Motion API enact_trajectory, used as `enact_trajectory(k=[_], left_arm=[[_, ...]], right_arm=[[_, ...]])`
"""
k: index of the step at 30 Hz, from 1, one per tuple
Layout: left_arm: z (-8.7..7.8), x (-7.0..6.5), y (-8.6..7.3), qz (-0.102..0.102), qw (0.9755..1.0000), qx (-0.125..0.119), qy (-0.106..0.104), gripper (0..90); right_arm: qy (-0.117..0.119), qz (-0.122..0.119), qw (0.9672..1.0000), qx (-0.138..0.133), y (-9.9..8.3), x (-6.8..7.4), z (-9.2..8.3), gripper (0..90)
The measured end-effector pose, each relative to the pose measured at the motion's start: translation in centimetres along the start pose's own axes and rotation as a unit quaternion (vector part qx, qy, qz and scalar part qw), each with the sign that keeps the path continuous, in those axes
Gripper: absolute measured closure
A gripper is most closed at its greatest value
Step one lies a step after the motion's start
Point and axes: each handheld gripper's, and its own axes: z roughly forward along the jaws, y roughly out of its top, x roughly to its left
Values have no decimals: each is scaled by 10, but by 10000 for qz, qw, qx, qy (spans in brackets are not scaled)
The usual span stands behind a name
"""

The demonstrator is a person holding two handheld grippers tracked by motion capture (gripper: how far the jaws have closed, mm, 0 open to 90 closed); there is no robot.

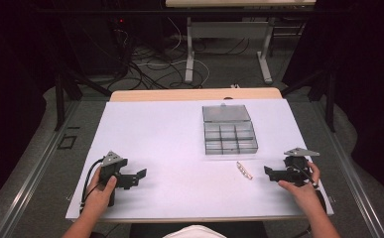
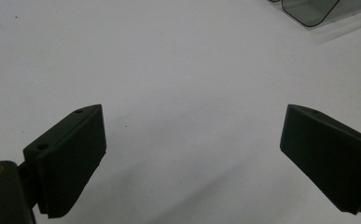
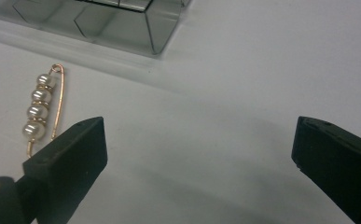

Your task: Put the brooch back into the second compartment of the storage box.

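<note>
A gold pin with several pearls (image 1: 244, 170) lies on the white table just in front of a clear compartment box (image 1: 229, 131) whose lid stands open. In the right gripper view the pearl pin (image 3: 40, 107) lies beside my left-hand jaw, outside the gap, with the box (image 3: 117, 23) beyond it. My right gripper (image 1: 271, 173) rests to the right of the pin, open (image 3: 199, 144) with nothing between its jaws. My left gripper (image 1: 136, 177) sits at the front left of the table, open (image 2: 192, 140) over bare surface. A corner of the box (image 2: 311, 11) shows far off.
The white table (image 1: 169, 144) has a wooden strip along its far edge. Beyond it are a table's legs (image 1: 189, 54) and cables on the floor (image 1: 150, 67). Dark curtains stand on both sides.
</note>
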Motion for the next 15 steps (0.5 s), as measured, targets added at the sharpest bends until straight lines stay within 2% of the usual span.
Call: enact_trajectory(k=[4, 5, 6, 15], left_arm=[[-1, 0, 0, -21, 10000, -47, -1, 71], [-1, 0, 0, -29, 10000, -46, 6, 71], [-1, 0, 1, -25, 10000, -55, 12, 71], [-2, 0, 1, -23, 10000, -80, -1, 71]], right_arm=[[-62, -203, 9998, 4, 4, 16, -3, 0], [-62, -203, 9998, 4, 4, 16, -3, 0], [2, -272, 9996, 32, 6, 22, -3, 0], [128, -388, 9992, 39, 18, 38, -5, 0]])
